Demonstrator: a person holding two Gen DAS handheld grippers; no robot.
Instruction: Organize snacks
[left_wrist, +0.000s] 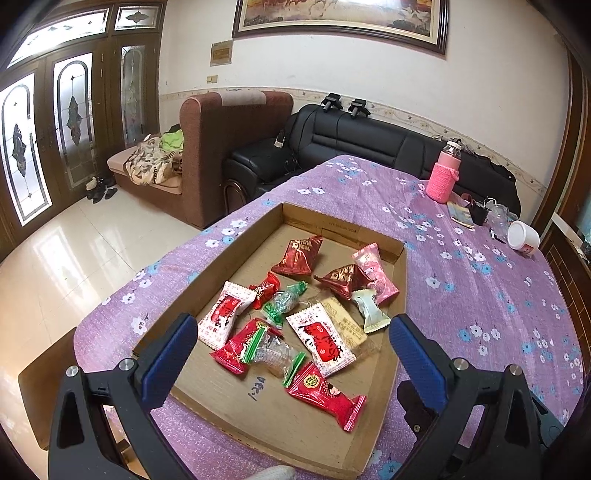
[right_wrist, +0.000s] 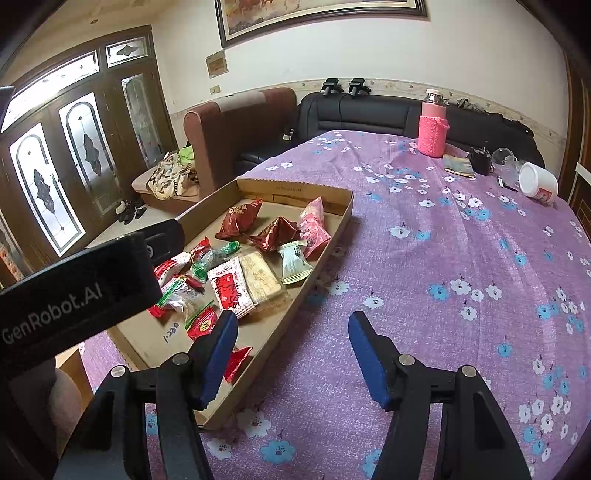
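Note:
A shallow cardboard tray (left_wrist: 273, 221) (right_wrist: 332, 229) lies on the purple flowered tablecloth and holds several wrapped snacks: dark red pyramid packs (left_wrist: 299, 256) (right_wrist: 238, 219), a pink pack (left_wrist: 375, 275) (right_wrist: 314, 225), white-and-red packs (left_wrist: 321, 338) (right_wrist: 231, 291), a pale green candy (left_wrist: 369, 304) (right_wrist: 293, 260), a red pack (left_wrist: 327, 397). My left gripper (left_wrist: 293, 334) hangs open above the tray's near half, nothing between its blue pads. My right gripper (right_wrist: 293, 332) is open over the tray's right wall and the bare cloth, holding nothing. The left gripper's black body (right_wrist: 85, 288) hides the tray's left part.
At the table's far right stand a pink knitted bottle (left_wrist: 443, 177) (right_wrist: 432, 129), a tipped white cup (left_wrist: 522, 238) (right_wrist: 537, 182), a small black object and a booklet. Broad cloth (right_wrist: 461, 277) spreads right of the tray. Sofas and a tiled floor lie beyond the table edge.

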